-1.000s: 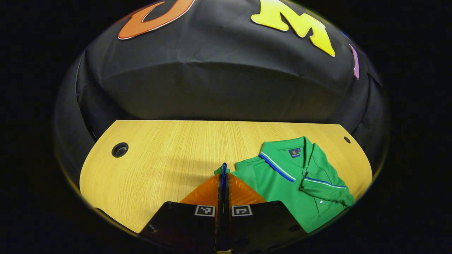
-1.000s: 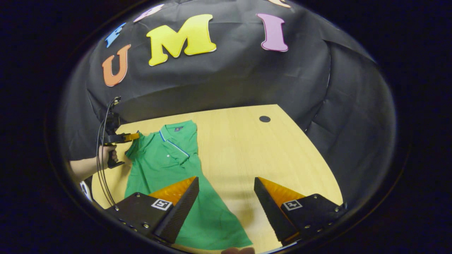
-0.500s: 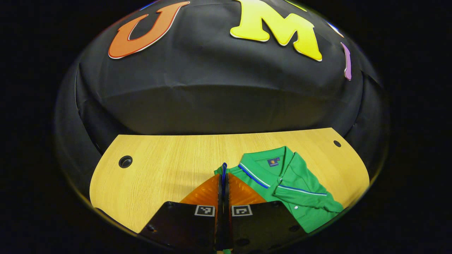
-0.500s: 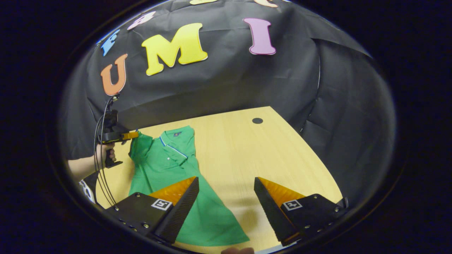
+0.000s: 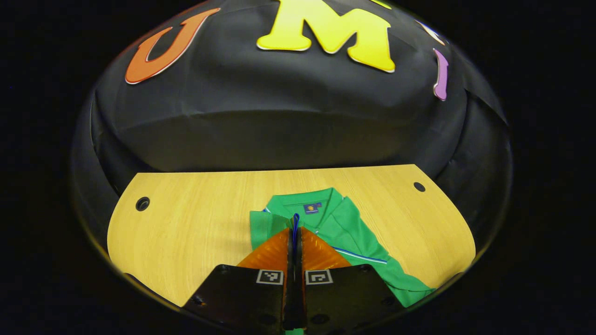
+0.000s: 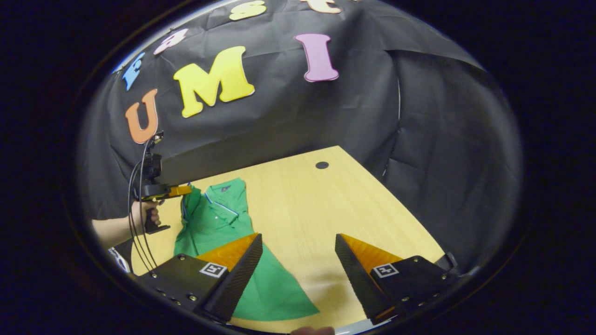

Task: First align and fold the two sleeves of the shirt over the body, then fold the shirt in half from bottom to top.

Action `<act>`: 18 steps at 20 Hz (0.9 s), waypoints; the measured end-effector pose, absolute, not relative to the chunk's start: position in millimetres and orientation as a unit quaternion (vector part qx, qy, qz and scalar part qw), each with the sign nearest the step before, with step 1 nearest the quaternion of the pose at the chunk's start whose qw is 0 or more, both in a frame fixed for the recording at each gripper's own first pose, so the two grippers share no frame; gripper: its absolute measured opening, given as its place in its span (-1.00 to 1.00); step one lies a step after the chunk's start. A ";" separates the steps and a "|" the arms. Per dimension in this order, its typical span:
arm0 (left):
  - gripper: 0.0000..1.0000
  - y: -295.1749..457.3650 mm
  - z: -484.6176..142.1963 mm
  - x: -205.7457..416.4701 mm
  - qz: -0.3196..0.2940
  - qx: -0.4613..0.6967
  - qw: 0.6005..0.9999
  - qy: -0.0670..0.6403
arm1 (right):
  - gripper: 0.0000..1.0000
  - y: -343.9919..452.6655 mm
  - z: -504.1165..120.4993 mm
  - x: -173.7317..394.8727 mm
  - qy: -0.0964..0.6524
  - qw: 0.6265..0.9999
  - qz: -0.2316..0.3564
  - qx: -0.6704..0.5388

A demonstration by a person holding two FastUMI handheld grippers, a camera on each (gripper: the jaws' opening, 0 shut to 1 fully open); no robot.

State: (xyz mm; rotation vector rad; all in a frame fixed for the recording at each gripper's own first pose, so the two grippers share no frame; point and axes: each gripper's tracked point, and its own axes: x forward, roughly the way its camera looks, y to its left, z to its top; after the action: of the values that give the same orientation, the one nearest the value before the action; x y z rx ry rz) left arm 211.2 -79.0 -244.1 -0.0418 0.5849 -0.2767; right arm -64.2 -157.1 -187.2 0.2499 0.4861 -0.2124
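Note:
A green polo shirt (image 5: 342,223) with a blue-and-white trimmed collar lies on the wooden table (image 5: 200,218). My left gripper (image 5: 295,230) is shut on the blue-edged cuff of one sleeve (image 5: 265,225) and holds it up over the shirt's chest. The other sleeve (image 5: 368,260) lies folded across the body. In the right gripper view the shirt (image 6: 212,223) lies at the left, with the left gripper (image 6: 181,190) at its shoulder, held by a hand (image 6: 146,216). My right gripper (image 6: 298,260) stands open above the shirt's hem corner and bare table, holding nothing.
Round cable holes sit near the table's far corners (image 5: 142,203) (image 5: 419,186) (image 6: 321,165). Black cloth walls close in behind and to the right. Cables (image 6: 137,218) hang from the left gripper. Bare wood (image 6: 326,204) stretches to the right of the shirt.
The left gripper has carried the pinched sleeve inward over the shirt's body, so the shirt now sits centred in its view. The right gripper stays open and has swung slightly right.

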 end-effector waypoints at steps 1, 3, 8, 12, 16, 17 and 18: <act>-0.93 -88.4 -247.8 210.1 -0.143 -0.014 0.946 0.289 | 0.95 -161.0 -189.2 -69.0 0.240 0.956 -0.110 0.125; -0.93 -104.7 -253.6 205.3 -0.156 -0.005 0.943 0.293 | 0.95 -169.8 -190.0 -76.3 0.239 0.955 -0.121 0.127; -0.94 -132.4 -277.4 187.1 -0.174 0.001 0.931 0.321 | 0.95 -177.0 -194.3 -78.8 0.240 0.953 -0.123 0.135; 0.33 -131.4 -275.8 165.3 -0.175 0.029 0.926 0.333 | 0.95 -173.7 -191.2 -69.1 0.232 0.957 -0.111 0.134; 1.00 -111.2 -261.8 140.9 -0.163 0.026 0.936 0.312 | 0.95 -158.7 -191.5 -51.4 0.237 0.960 -0.086 0.126; 1.00 -101.8 -258.0 130.0 -0.160 0.025 0.937 0.311 | 0.96 -153.4 -193.8 -46.5 0.239 0.961 -0.077 0.117; 1.00 -92.1 -258.4 121.0 -0.157 0.024 0.937 0.311 | 0.95 -146.0 -193.6 -40.5 0.241 0.963 -0.063 0.107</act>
State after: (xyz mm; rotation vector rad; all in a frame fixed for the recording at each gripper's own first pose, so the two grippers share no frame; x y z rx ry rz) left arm 121.0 -92.1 -258.4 0.0484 0.6351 -0.3206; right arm -40.5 -146.0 -193.6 0.2165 0.4873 -0.1273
